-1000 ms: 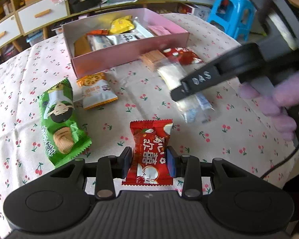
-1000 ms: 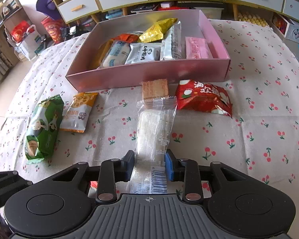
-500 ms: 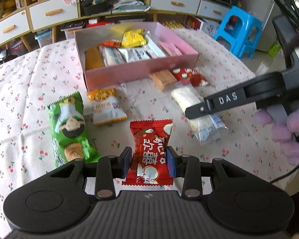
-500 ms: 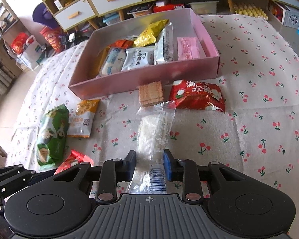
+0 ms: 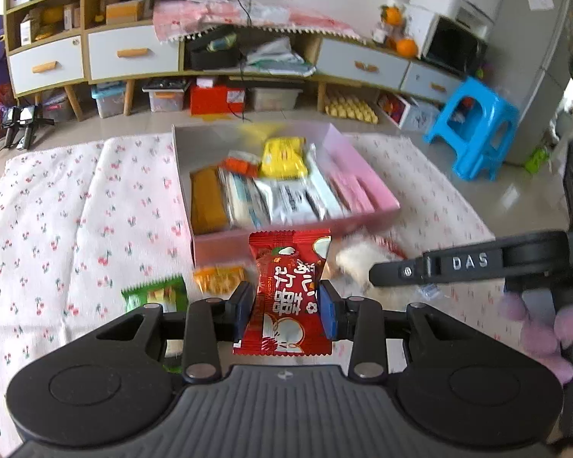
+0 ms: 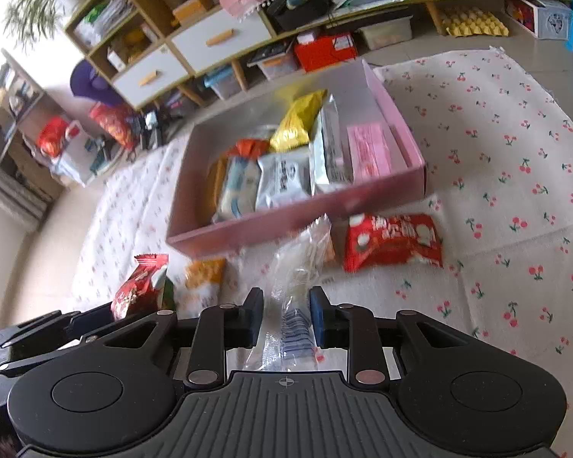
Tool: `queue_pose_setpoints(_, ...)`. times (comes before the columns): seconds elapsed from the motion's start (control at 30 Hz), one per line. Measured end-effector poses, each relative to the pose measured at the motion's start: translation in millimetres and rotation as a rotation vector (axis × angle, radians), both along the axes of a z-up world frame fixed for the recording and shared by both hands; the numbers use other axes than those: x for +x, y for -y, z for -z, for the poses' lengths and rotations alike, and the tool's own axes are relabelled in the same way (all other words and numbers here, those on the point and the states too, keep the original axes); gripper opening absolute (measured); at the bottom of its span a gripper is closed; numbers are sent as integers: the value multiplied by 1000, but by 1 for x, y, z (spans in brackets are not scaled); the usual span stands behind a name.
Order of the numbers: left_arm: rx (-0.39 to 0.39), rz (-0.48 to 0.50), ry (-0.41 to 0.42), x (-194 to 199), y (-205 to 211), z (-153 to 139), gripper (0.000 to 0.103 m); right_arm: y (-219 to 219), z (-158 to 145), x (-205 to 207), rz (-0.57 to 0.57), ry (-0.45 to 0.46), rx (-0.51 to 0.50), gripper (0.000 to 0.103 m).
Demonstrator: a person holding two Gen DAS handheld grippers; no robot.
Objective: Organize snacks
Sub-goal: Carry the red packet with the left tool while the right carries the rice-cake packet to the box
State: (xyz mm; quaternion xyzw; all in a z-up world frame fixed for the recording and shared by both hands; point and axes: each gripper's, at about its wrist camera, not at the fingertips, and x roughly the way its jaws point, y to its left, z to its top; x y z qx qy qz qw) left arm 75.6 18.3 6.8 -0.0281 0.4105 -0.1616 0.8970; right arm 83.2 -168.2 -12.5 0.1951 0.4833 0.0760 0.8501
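My left gripper point(image 5: 284, 315) is shut on a red snack packet point(image 5: 286, 290), lifted above the cherry-print cloth in front of the pink box point(image 5: 248, 242). My right gripper point(image 6: 284, 316) is shut on a clear plastic packet point(image 6: 300, 263) that hangs up off the cloth just before the pink box point(image 6: 271, 229). The box holds several packets in yellow, white, orange and pink. In the right wrist view the left gripper's red packet point(image 6: 141, 282) shows at lower left. On the cloth lie another red packet point(image 6: 391, 242), an orange packet point(image 6: 204, 274) and a green packet point(image 5: 154, 294).
The right gripper's arm point(image 5: 470, 263) and a hand in a purple glove point(image 5: 546, 336) reach in from the right of the left wrist view. Beyond the table stand low cabinets point(image 5: 133, 53) with drawers, storage bins on the floor and a blue stool point(image 5: 473, 126).
Both grippers have risen with their packets and tipped toward the pink box. The clear packet has come off the cloth. The view now takes in more of the room.
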Motion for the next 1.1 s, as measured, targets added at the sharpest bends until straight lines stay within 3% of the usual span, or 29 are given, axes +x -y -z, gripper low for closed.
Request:
queue_pose_setpoints(0.1,-17,-25,4,12,-1,-3,34,3,-5,7,24,16,33,19)
queue_pose_setpoints(0.3,-44,-89,-3,37,-3,0,34,8,-10,24,70,29,101,19)
queue_pose_setpoints(0.37,-55,-113,-12,41,-7,1,34,6,-5,30,60,1,108,26)
queue_pose_setpoints(0.43,-68,-124,-31,43,-10,3,34,2,4,32,36,-44,110,27)
queue_pose_setpoints(0.5,-71,-119,-47,41,-10,5,34,-7,16,32,-13,-92,86,43)
queue_pose_setpoints(0.57,-60,-111,-54,40,-11,6,34,-18,26,30,-54,-125,37,49)
queue_pose_setpoints(0.83,-55,-111,-55,37,-13,5,34,-41,50,24,-128,-172,-96,53)
queue_pose_setpoints(0.97,-54,-116,-58,37,-16,5,34,-48,50,19,-164,-150,-145,54)
queue_pose_setpoints(1.07,-55,-121,-55,36,-19,5,34,-52,49,15,-191,-141,-176,54)
queue_pose_setpoints(1.1,-56,-123,-55,35,-20,5,34,-55,49,13,-211,-137,-192,50)
